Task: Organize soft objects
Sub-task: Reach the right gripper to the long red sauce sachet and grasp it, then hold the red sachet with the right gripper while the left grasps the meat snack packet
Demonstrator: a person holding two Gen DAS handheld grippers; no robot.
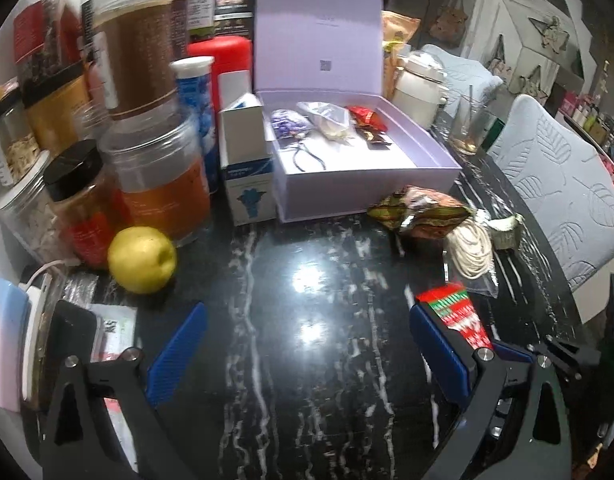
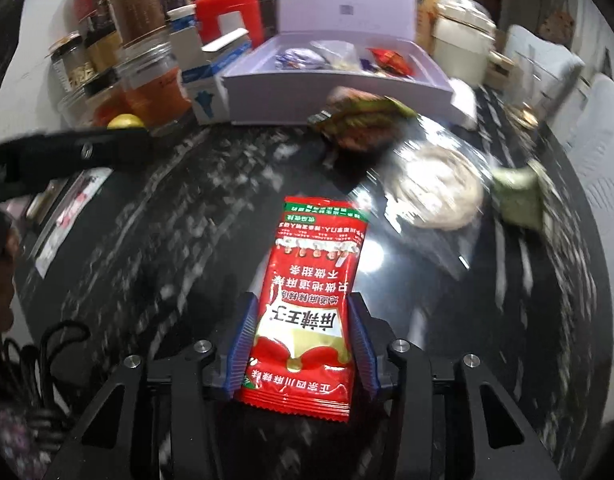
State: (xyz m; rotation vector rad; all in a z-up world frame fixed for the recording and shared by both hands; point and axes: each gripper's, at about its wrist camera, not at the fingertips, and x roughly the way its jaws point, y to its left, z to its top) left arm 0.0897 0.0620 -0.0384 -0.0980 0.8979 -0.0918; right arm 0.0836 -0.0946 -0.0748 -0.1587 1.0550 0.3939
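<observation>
My right gripper (image 2: pixel 301 332) is shut on a red snack packet (image 2: pixel 311 280) and holds it above the black marble table (image 2: pixel 167 240). The packet's end also shows in the left wrist view (image 1: pixel 455 312), beside my open, empty left gripper (image 1: pixel 307 344). An open lilac box (image 1: pixel 359 168) stands at the back with a purple pouch (image 1: pixel 289 122), a clear bag (image 1: pixel 331 118) and a red packet (image 1: pixel 365 118) inside. In front of it lie a green-brown snack bag (image 1: pixel 419 212), a clear bag of white cord (image 1: pixel 471 252) and a small green packet (image 1: pixel 507 232).
Jars and bottles (image 1: pixel 147 120) crowd the left, with a yellow apple (image 1: pixel 141 260) and a white-blue carton (image 1: pixel 247 160). A white pot (image 1: pixel 421 88) and a glass (image 1: pixel 471 128) stand at the right. Padded chairs (image 1: pixel 559 184) line the table's right edge.
</observation>
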